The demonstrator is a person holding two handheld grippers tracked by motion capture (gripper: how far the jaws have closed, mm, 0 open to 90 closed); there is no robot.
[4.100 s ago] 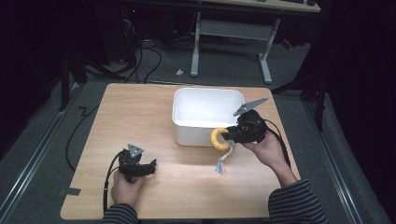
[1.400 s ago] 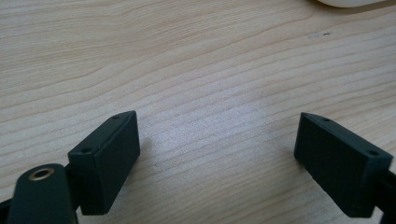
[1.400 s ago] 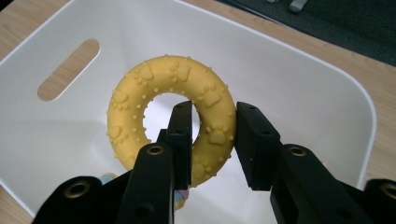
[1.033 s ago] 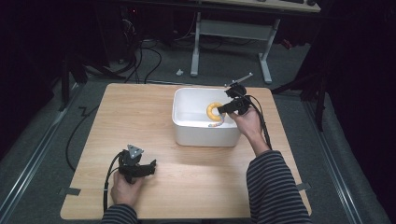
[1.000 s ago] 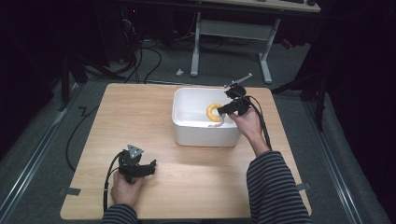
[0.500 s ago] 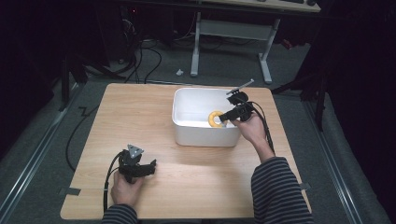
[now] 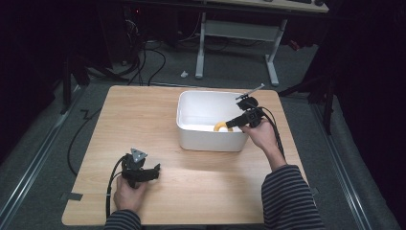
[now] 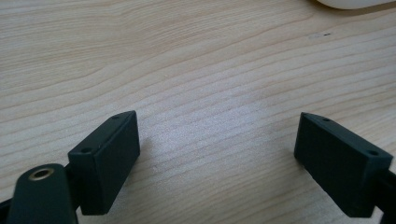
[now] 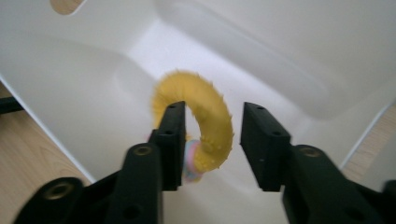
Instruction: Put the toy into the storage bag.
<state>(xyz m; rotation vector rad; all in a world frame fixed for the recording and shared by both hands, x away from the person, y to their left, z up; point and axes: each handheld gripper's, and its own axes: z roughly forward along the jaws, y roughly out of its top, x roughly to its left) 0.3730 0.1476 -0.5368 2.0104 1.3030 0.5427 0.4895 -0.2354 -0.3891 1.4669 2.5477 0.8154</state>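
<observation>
A yellow spiky ring (image 7: pixel 221 127) with a pastel bit on it lies low inside the white bin (image 7: pixel 213 140), near its front right wall. My right gripper (image 7: pixel 230 123) reaches down into the bin from the right. In the right gripper view the ring (image 9: pixel 210 116) stands between the two jaws of the right gripper (image 9: pixel 212 112), against the left jaw, with a small gap to the right one, so the gripper is open. My left gripper (image 7: pixel 154 170) rests on the wooden table (image 7: pixel 143 120) at the front left, open, with bare wood (image 8: pixel 210 56) between the jaws of the left gripper (image 8: pixel 215 126).
The bin's smooth white walls (image 9: pixel 303 56) rise around the ring. A corner of the bin (image 8: pixel 355 3) shows far ahead of the left gripper. Behind the table stand a desk frame (image 7: pixel 273 52) and floor cables (image 7: pixel 148 62).
The right gripper carried the ring from in front of the bin over its rim and down inside. Its jaws now stand slightly apart from the ring. The left gripper has stayed put.
</observation>
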